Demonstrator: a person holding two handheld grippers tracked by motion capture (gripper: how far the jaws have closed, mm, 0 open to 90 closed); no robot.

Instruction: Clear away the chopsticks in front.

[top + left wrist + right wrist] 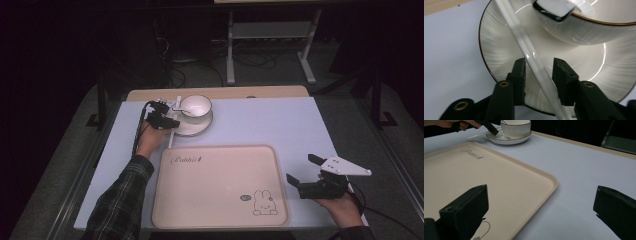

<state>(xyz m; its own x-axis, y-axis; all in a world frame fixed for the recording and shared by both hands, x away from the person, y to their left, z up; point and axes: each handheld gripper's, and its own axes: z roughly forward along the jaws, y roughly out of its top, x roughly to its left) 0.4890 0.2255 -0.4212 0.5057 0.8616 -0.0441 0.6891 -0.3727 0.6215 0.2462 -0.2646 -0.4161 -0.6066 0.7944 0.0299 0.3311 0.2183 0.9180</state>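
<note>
- We hold the left gripper (539, 75) with jaws apart around the glass stick (534, 62), pads not touching.
- Right gripper (310, 172): jaws wide apart, empty.
- Risk: the slick stick may slide off the saucer (499, 50).

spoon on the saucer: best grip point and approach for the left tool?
Grip the spoon mid-handle, where it slants bare across the saucer, coming from the saucer's outer edge as the left tool does now. The handle is thin and straight, with a gap at each pad; its bowl end rests up on the cup, too crowded to straddle.
</note>
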